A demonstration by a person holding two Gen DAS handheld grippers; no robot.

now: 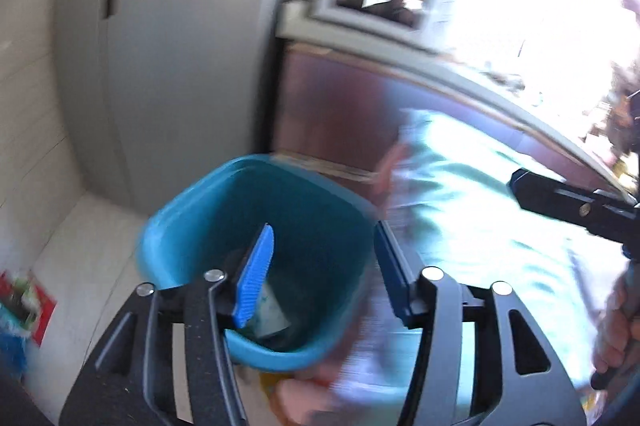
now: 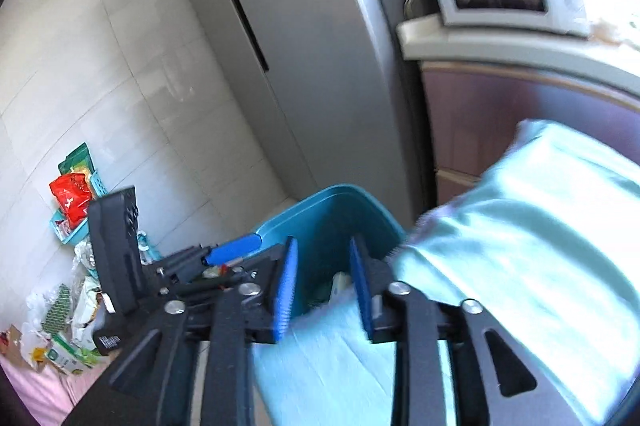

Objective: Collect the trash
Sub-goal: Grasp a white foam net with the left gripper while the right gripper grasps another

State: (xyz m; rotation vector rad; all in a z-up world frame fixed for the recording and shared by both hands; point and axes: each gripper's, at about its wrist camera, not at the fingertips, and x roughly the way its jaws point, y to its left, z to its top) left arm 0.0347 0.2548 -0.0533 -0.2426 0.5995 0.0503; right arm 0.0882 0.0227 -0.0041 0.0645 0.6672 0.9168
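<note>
Blue pads of my left gripper (image 1: 324, 266) fill the bottom of the left wrist view, spread apart with nothing pressed between them; beyond and below them sits the teal bin (image 1: 256, 250), with some pale scraps at its bottom. My right gripper (image 2: 324, 286) is also released, its jaws parted over the bin's near rim. A large pale green bag (image 2: 520, 246) hangs at the bin's right side, blurred, and part of it lies under the right jaws. I cannot tell whether its edge is inside the bin or draped outside.

Since neither gripper grips the bag, I judge the main risk is that it slides off the rim onto the floor instead of dropping in. The bin looks light, so a bulky bag landing on one edge could tip or shove it toward the grey fridge (image 2: 288, 46). The two grippers are close together over the opening, so they could knock each other. Loose packets (image 2: 68, 326) still litter the floor at left.
</note>
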